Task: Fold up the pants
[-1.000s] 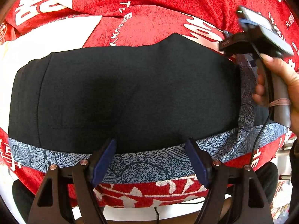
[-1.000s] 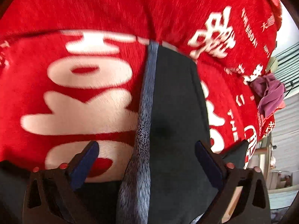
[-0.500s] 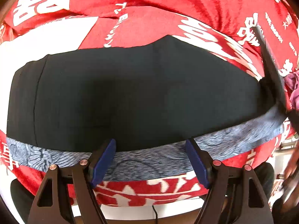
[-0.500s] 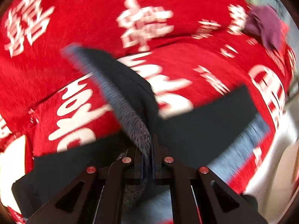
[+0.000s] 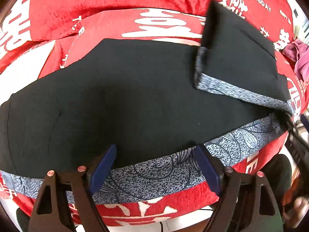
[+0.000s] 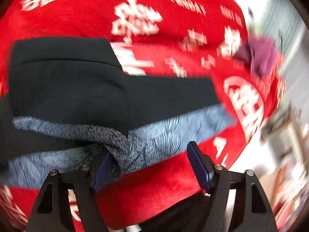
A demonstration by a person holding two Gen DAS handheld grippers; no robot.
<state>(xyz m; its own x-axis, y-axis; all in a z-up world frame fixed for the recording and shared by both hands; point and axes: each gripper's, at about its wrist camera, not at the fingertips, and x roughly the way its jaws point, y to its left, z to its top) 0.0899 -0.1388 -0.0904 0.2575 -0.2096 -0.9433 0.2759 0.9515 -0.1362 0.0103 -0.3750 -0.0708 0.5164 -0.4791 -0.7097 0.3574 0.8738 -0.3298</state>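
A pair of black pants (image 5: 123,100) with a blue-grey patterned side band (image 5: 154,176) lies spread across a red cloth with white lettering (image 5: 108,2), seen from the left wrist camera. The pants run left to right across the cloth, the band along their near edge. At the right end, one section is folded back over the rest: a black flap (image 5: 237,58) lies on top of the garment, its own grey-blue strip turned toward the near side and running down to the right.

The left gripper (image 5: 154,170) hangs over the near edge of the pants, its blue pads (image 5: 104,166) set wide apart and its jaws opening. The patterned band shows in the gap between them, but neither pad presses on it, and the gripper has hold of nothing.

In the blurred right wrist view, the right gripper (image 6: 152,166) sits at the folded end of the pants (image 6: 67,85). Its jaws are opening and stand wide. A twisted bunch of the grey-blue band (image 6: 117,145) lies against the left pad (image 6: 102,170), while the right pad is clear of the fabric over bare red cloth (image 6: 154,189); nothing is clamped.

A purple cloth (image 5: 299,56) lies crumpled at the far right of the red cloth, well apart from the pants.
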